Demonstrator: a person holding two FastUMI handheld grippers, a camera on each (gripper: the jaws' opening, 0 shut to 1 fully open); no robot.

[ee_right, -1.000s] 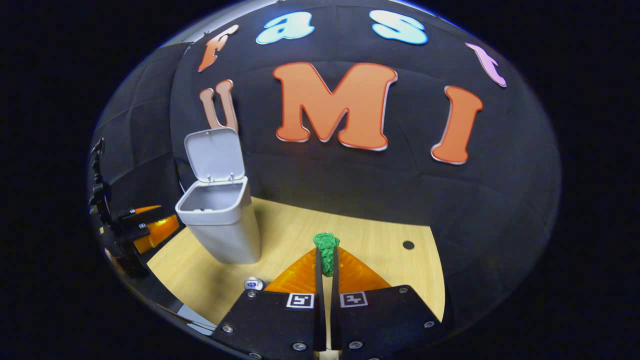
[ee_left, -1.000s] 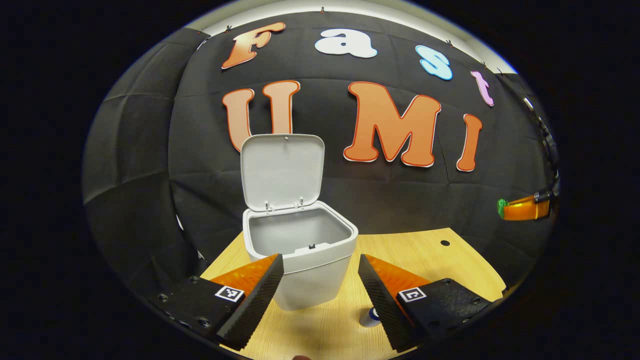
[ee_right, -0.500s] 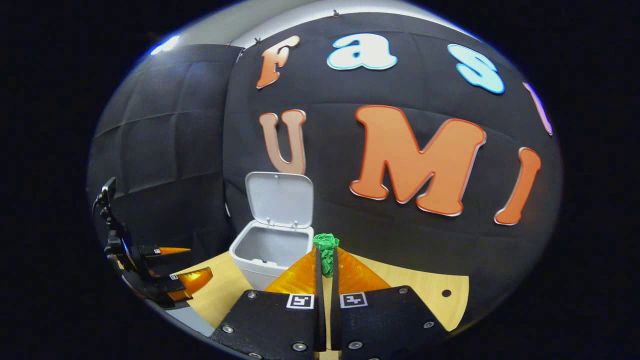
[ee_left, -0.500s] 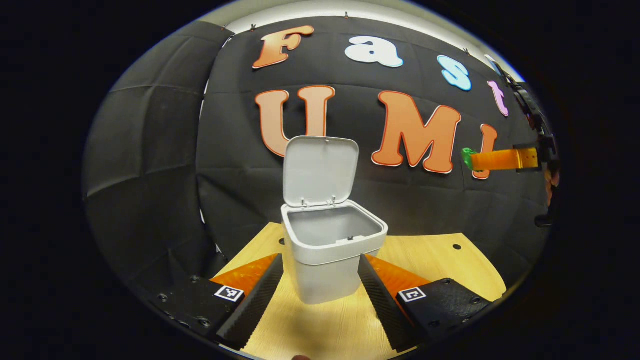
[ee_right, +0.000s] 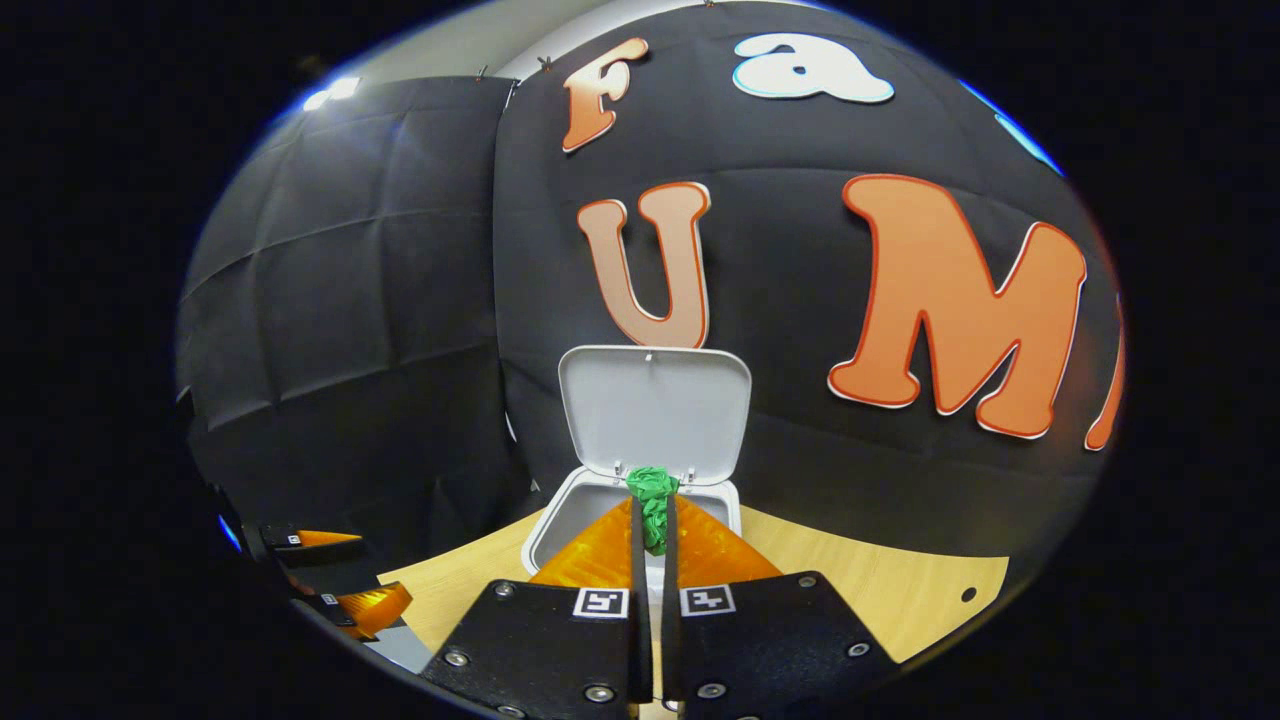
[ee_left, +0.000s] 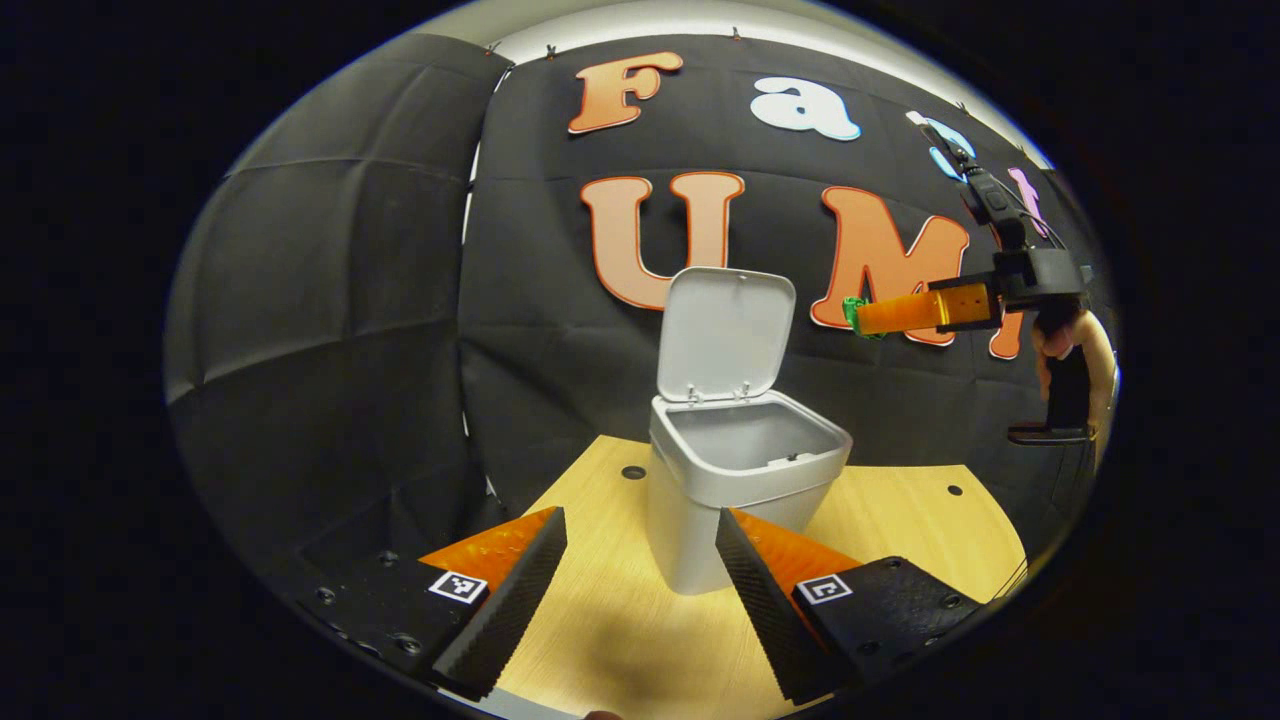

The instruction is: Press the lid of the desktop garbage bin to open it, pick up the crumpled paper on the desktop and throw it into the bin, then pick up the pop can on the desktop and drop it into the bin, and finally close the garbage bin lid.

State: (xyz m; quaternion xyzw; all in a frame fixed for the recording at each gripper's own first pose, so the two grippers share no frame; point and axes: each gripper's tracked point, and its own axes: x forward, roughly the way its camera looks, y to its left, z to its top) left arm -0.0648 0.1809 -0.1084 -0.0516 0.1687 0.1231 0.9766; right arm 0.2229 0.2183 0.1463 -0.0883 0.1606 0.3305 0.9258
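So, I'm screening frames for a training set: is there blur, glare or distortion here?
Left gripper view: sharp; fisheye bends the table edge; soft shadow in front of the bin. Right gripper view: crumpled paper crisp, a ceiling light glares at the upper left, and the wall bulges.

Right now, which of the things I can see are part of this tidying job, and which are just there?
Part of the job:
- garbage bin, its lid standing open
- crumpled green paper, pinched in the right gripper
- left gripper, open and holding nothing

Just there:
- wooden desktop
- black cloth wall
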